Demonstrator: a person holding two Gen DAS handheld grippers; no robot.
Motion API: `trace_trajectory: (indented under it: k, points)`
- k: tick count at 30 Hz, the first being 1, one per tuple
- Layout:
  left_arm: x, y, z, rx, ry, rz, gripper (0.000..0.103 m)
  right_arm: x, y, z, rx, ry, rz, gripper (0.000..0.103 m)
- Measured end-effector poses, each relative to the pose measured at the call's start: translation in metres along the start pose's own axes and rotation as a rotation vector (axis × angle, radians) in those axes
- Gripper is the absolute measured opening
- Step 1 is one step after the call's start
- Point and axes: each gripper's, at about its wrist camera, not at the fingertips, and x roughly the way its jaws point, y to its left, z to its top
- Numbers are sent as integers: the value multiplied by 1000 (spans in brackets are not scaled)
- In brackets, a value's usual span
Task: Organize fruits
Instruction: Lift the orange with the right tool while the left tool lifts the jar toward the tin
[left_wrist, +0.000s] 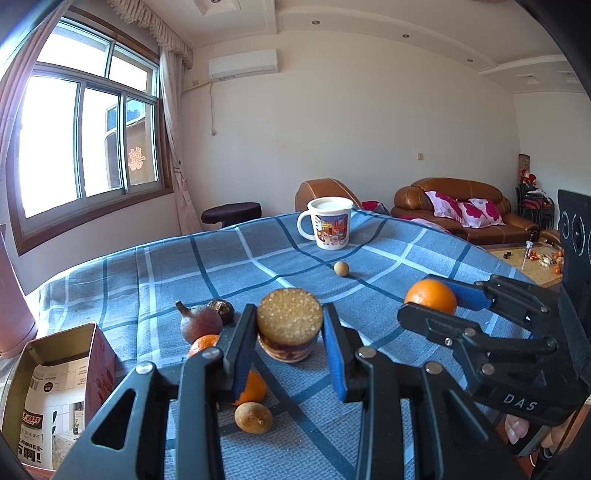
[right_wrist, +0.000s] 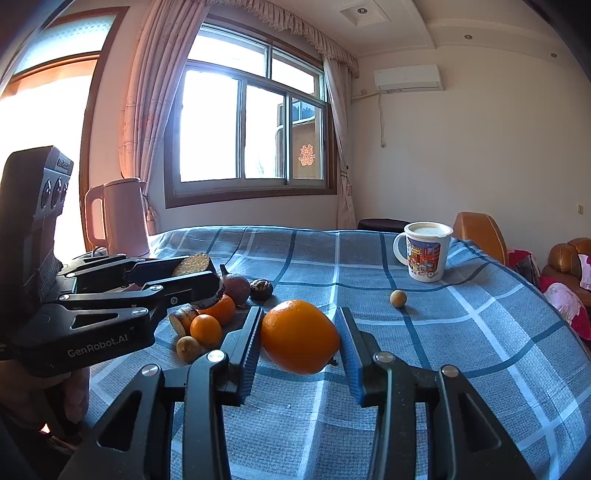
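Note:
My left gripper (left_wrist: 290, 328) is shut on a cut sugarcane piece (left_wrist: 289, 322), held above the blue checked tablecloth (left_wrist: 258, 266); it also shows in the right wrist view (right_wrist: 199, 275). My right gripper (right_wrist: 299, 338) is shut on an orange (right_wrist: 300, 335), also seen in the left wrist view (left_wrist: 431, 296). Below the left gripper lie a passion fruit (left_wrist: 201, 321), a dark nut-like fruit (left_wrist: 222, 310), two small oranges (right_wrist: 206, 329), another sugarcane piece (right_wrist: 183, 318) and a longan (left_wrist: 253, 416). A lone longan (left_wrist: 340, 268) lies further back.
A lidded cartoon mug (left_wrist: 329, 222) stands at the far side of the table. An open tin box (left_wrist: 55, 391) sits at the left edge. A pink kettle (right_wrist: 120, 218) stands at the back left. A brown sofa (left_wrist: 461, 210) is beyond the table.

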Motion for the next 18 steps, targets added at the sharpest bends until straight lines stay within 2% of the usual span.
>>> trace_trajectory:
  k: [18]
  points:
    - [-4, 13, 2, -17, -15, 46, 36, 1, 10, 19, -39, -50, 23, 42]
